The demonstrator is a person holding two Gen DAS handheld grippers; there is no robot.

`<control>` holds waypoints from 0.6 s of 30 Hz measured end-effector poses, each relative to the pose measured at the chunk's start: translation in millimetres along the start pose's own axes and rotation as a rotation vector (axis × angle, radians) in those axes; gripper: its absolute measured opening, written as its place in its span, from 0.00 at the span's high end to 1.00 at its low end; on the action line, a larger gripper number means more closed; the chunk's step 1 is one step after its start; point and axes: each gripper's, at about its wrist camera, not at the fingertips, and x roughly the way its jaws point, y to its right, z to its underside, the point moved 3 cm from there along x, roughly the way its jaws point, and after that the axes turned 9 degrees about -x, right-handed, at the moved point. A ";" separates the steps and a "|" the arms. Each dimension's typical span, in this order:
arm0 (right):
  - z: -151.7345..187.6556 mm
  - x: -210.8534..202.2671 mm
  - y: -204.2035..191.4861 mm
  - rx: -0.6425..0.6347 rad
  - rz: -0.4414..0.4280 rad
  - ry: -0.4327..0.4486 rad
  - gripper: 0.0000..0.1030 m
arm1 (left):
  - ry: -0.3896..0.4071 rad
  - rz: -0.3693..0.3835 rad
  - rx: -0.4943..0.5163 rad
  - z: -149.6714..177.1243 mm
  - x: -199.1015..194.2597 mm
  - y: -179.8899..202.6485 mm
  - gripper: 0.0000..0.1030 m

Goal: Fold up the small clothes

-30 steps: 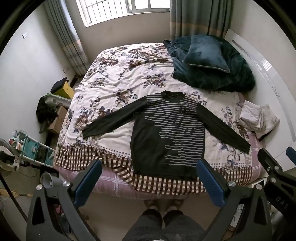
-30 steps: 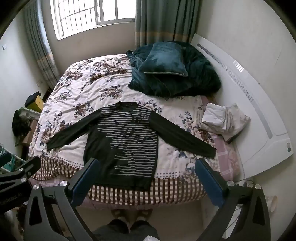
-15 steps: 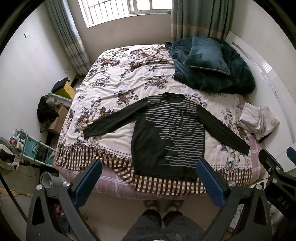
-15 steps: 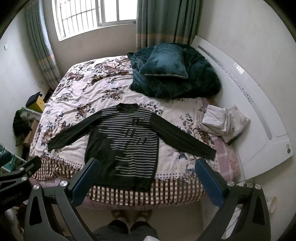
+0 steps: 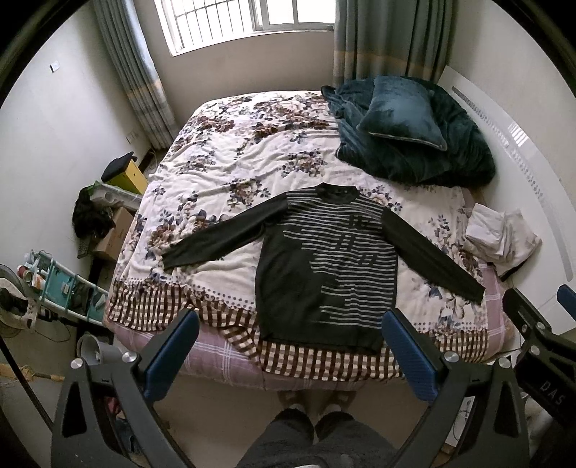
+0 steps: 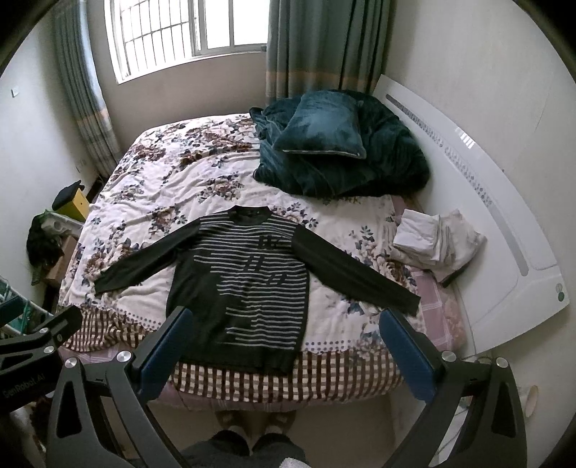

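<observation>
One sweater [image 5: 325,266] lies flat, sleeves spread, on the bed [image 5: 234,172]. Left gripper [image 5: 289,345] and right gripper [image 6: 288,342] — both spread wide, empty. Left view alone shows a teal rack [image 5: 61,288] — contents unclear.

Striped sweater [image 6: 248,284] flat on bed [image 6: 180,180]

A home bedroom: a wide bed [image 5: 230,169] under a floral cover fills most of the floor, with a dark teal pillow [image 5: 403,113] on a heaped blanket [image 5: 450,158] near the white headboard [image 6: 468,172]. A barred window [image 6: 187,32] with long curtains [image 6: 316,46] sits in the far wall, and household clutter is piled beside the bed [image 5: 97,216]
</observation>
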 end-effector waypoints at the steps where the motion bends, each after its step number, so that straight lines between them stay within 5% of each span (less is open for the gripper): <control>1: -0.9 -0.6 -0.6 0.001 0.001 0.000 0.00 | -0.001 0.000 0.000 -1.3 0.3 0.6 0.00; 18: -6.3 -6.5 0.3 0.001 -0.003 0.011 0.00 | 0.008 0.002 -0.003 -4.0 -3.3 -1.6 0.00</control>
